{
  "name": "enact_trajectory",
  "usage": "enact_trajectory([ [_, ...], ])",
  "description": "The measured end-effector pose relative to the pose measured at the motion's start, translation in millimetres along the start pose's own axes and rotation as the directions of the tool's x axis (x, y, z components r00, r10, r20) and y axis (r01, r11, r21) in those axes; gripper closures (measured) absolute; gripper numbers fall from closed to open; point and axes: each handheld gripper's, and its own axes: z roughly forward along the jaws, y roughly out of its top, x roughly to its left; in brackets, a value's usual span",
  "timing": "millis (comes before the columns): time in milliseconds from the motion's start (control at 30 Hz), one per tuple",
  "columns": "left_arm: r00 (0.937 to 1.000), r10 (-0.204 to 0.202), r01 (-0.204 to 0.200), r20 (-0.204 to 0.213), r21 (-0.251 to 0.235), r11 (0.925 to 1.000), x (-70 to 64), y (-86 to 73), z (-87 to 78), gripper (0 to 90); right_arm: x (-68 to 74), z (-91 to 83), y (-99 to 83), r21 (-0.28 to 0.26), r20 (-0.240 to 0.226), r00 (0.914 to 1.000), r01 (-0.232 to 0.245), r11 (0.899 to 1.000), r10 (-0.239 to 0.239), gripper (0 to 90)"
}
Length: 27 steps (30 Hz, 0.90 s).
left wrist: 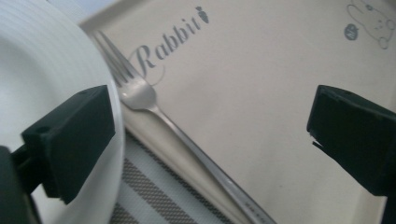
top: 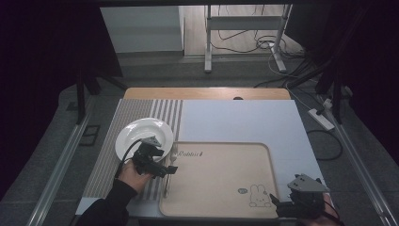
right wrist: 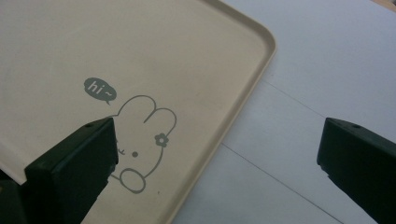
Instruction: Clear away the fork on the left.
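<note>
Here, hovering with left gripper [left wrist: 210,135] spread wide and holding nothing, straddling the fork [left wrist: 154,109] lying along the tray's [left wrist: 280,70] left rim beside the plate [left wrist: 42,60]. Likely handling as light, stiff, slippery metal; pinching the thin handle mid-length looking safest. Idling near the tray's corner, right gripper [right wrist: 219,158] also gaping, empty.

Both tools open, hands low.
I see my left tool [top: 165,165] reaching forward, jaws spread wide; my right tool [top: 282,207] sits near me, jaws likewise apart, gripping nothing.
</note>
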Motion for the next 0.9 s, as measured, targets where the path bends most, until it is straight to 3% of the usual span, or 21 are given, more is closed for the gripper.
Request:
enact_trajectory([
  [267,0.9985,-0.006,0.002,-0.055,-0.063,0.998,4.9,-8.3,-11.6,0.0,-0.5,-0.1,0.0,0.0,0.002,1.0,-0.005,1.0,0.005,0.0],
  [467,0.9964,0.02,-0.029,-0.082,-0.109,0.9937,6.0,-16.4,-18.9,0.0,-0.4,0.0,0.0,0.0,0.002,1.0,-0.007,1.0,0.007,0.0],
  [667,0.9968,-0.025,0.015,-0.076,-0.125,0.992,9.2,-26.8,-24.9,0.0,-0.3,-0.1,0.0,0.001,0.003,1.0,-0.008,1.0,0.008,0.0],
  [900,0.9962,-0.05,0.039,-0.071,-0.153,0.9874,10.2,-36.2,-33.7,0.0,-0.3,-0.1,-0.1,0.002,0.003,1.0,-0.008,1.0,0.008,0.0],
])
